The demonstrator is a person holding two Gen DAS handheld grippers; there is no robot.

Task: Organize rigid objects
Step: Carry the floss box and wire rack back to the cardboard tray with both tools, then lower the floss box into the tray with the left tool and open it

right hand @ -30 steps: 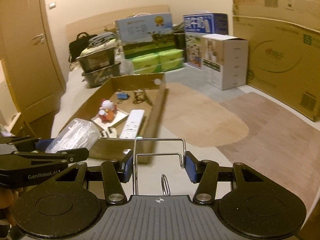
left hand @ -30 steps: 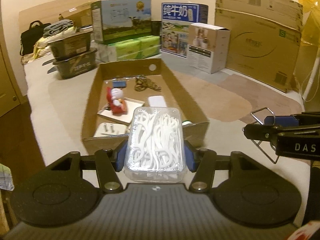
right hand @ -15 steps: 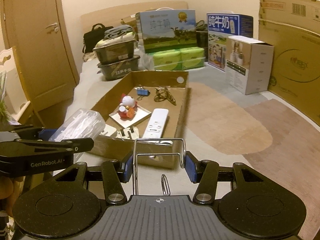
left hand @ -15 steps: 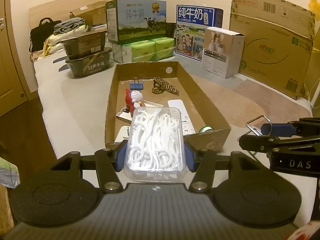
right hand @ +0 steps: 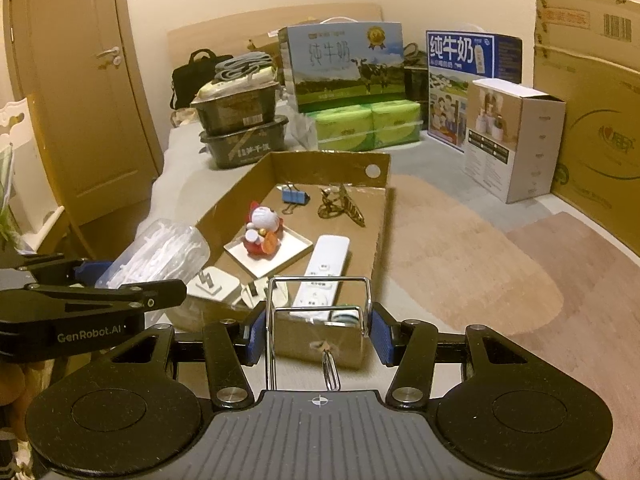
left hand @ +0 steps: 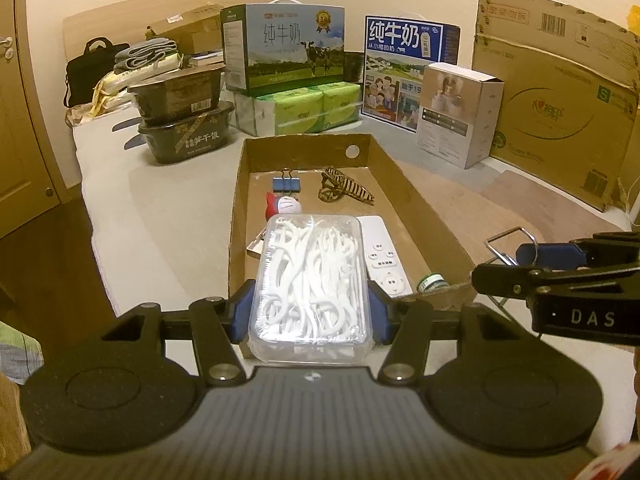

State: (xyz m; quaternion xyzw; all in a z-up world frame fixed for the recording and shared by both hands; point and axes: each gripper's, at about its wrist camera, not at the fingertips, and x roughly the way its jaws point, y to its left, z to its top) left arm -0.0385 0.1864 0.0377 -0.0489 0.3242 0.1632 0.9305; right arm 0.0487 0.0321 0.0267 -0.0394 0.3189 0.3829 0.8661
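My left gripper (left hand: pixel 308 314) is shut on a clear plastic box of white floss picks (left hand: pixel 310 284), held above the near end of a shallow cardboard tray (left hand: pixel 240 216); the box also shows in the right wrist view (right hand: pixel 160 252). My right gripper (right hand: pixel 318 334) is shut on a bent metal wire holder (right hand: pixel 318 296), just short of the tray's near wall (right hand: pixel 320 344). In the tray lie a white remote (right hand: pixel 324 272), a red-and-white cat figurine (right hand: pixel 262 230) on a white square dish, white plug adapters (right hand: pixel 216 284), a blue binder clip (right hand: pixel 294 196) and a striped hair claw (right hand: pixel 340 208).
Behind the tray stand stacked dark food tubs (left hand: pixel 184 120), milk cartons (left hand: pixel 284 46), green tissue packs (left hand: pixel 308 110), a white carton (left hand: pixel 456 114) and large cardboard sheets (left hand: pixel 560 92). A door (right hand: pixel 80 92) is at the left. A small green-capped jar (left hand: pixel 432 282) sits in the tray's near right corner.
Both grippers have risen and tilted, so the tray is seen from higher up. Each keeps hold of its object.
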